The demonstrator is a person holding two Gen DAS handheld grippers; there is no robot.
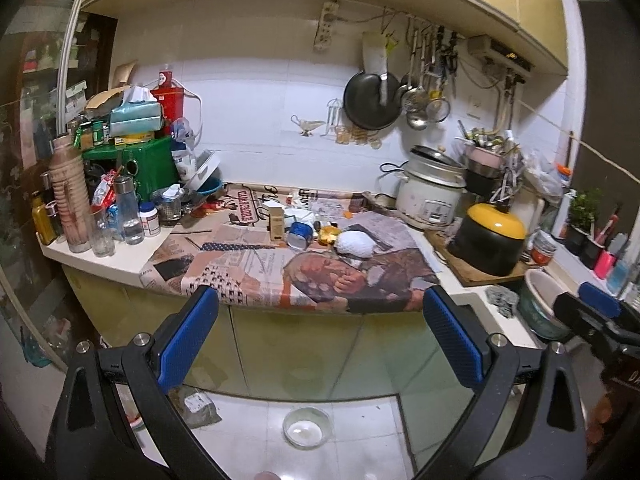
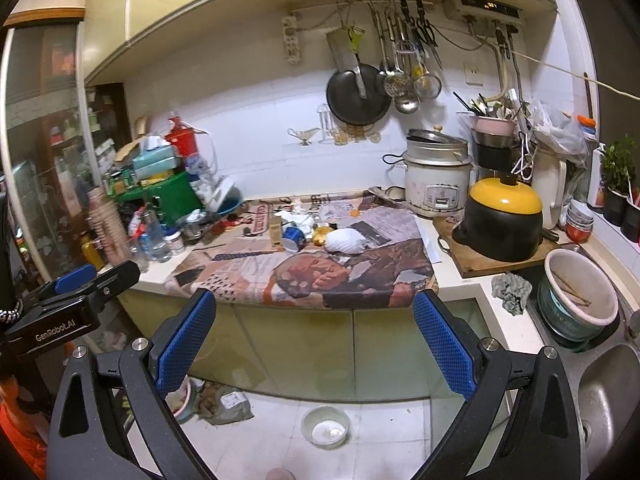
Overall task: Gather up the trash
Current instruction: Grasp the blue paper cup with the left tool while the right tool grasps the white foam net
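Beyond both sets of jaws, the trash — a white wad (image 1: 355, 243), orange peel (image 1: 329, 236) and a blue cup (image 1: 300, 234) — sat clustered on the newspaper-covered tabletop (image 2: 304, 276); left gripper (image 1: 320, 334) and right gripper (image 2: 316, 328) hung wide open and empty, well short, seemingly poised to approach.

Two hand-held grippers: the left hand-held gripper (image 1: 320, 320) and the right hand-held gripper (image 2: 314, 320), each with two blue-padded fingers spread apart.

On the desk (image 2: 456, 280) near its right edge: one white rice cooker (image 2: 436, 184), one black pot with a yellow lid (image 2: 502, 220) on one wooden cutting board (image 2: 480, 264).

Mid-desk on the newspaper: one white crumpled wad (image 2: 347, 241), one blue cup lying on its side (image 2: 294, 239), one small cardboard box (image 2: 275, 230).

On the wall: one black pan (image 2: 356, 96). On the floor: one glass bowl (image 2: 325, 426).
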